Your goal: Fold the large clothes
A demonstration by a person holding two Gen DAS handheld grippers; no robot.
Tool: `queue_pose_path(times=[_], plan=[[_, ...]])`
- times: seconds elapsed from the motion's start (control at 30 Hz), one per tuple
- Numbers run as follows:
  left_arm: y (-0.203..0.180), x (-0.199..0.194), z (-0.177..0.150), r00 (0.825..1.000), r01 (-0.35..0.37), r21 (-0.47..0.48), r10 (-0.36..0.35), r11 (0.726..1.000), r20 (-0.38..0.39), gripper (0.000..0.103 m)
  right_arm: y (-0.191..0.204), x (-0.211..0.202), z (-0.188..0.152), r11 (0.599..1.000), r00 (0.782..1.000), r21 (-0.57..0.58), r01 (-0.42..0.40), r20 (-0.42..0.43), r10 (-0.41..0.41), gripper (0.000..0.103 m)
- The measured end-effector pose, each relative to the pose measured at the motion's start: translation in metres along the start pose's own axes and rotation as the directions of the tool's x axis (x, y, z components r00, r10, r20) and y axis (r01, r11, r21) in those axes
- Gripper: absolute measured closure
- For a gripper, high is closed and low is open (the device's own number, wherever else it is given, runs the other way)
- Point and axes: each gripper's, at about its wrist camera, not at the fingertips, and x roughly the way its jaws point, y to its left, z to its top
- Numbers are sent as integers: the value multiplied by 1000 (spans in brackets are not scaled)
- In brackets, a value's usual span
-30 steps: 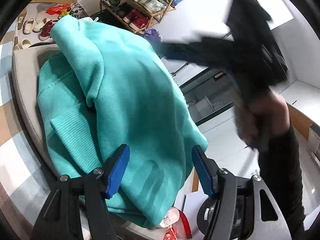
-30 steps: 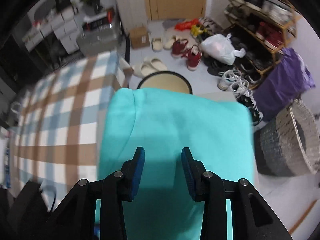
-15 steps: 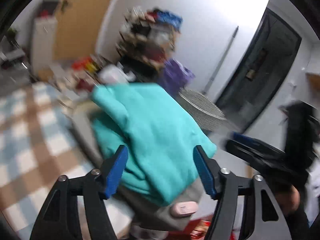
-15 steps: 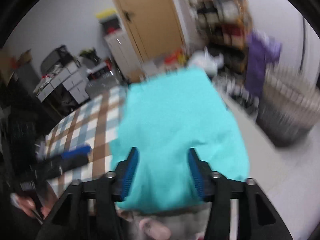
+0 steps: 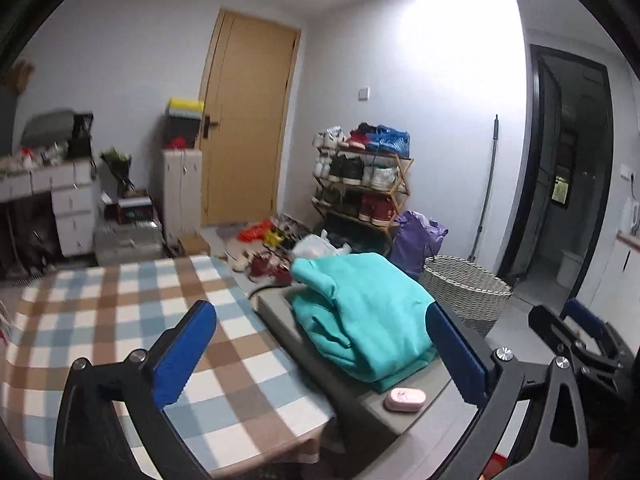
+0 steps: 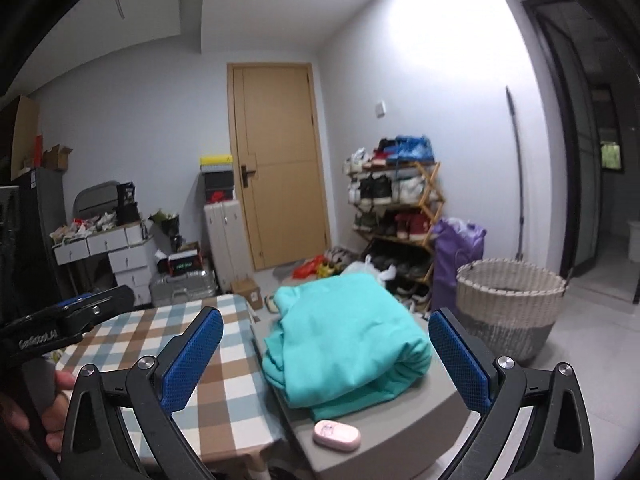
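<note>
Lying folded, one teal garment (image 6: 344, 336) on one grey stool (image 6: 404, 428); left tool (image 5: 320, 356) and right tool (image 6: 326, 360) just opened wide (both empty).

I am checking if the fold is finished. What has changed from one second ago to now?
Both grippers, left and right, pulled back from the folded teal sweatshirt; their jaws have just been opening and now stand wide with nothing between them. The sweatshirt stayed folded on the grey bench, with the pink case beside it.
</note>
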Motion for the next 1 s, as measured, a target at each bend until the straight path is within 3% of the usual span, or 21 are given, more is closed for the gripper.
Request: queue_pose_path(times=[0.1, 0.23, 0.4, 0.53, 1.0], plan=[[-1, -8, -9, 1000, -13, -5, 13, 1000, -3, 1, -2, -22, -6, 999, 999, 5, 37, 13, -37, 0], [0, -8, -16, 997, 48, -42, -50, 998, -55, 1, -3, -35, -17, 997, 998, 21, 69, -6, -69, 0], [-9, 5, -17, 997, 10, 32, -8, 999, -72, 1, 2, -35, -15, 998, 999, 25, 49, -6, -49, 0], [-10, 11, -17, 998, 3, 28, -1, 1000, -58, 1, 2, -42, -23, 993, 994, 51, 110, 11, -111, 0], [-33, 39, -29, 997, 19, 41, -16, 999, -80, 1, -1, -41, -36, 987, 987, 8, 160, 15, -160, 0]])
